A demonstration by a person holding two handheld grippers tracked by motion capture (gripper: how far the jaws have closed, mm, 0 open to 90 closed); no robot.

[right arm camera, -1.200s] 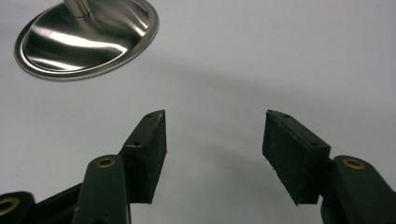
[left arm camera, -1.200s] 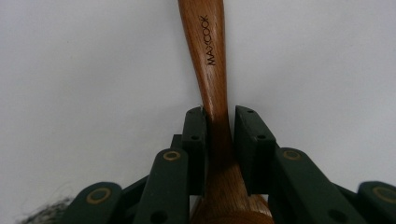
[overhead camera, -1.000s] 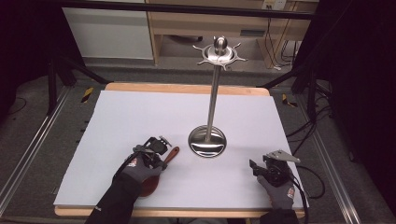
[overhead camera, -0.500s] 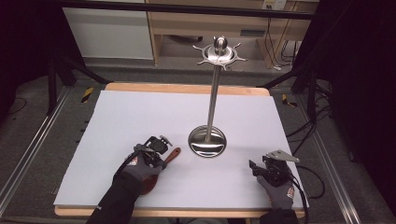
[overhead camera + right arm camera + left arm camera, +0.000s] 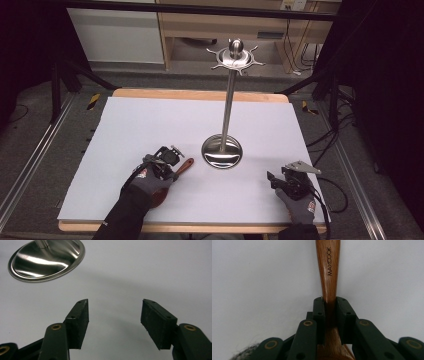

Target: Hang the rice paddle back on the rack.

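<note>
Left tool (image 5: 329, 312) pinches a wooden spoon (image 5: 328, 270) (branded MAXCOOK); right tool (image 5: 113, 317) spread near the steel stand (image 5: 222, 150).

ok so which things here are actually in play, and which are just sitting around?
In play:
- wooden spoon, clamped in the left tongs
- steel hook stand, probably its target
- right tongs, open, empty

Lying about:
- shelf unit behind the table
- floor cables

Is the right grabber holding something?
No, the right gripper has its jaws spread wide apart with nothing but white table between them.
</note>
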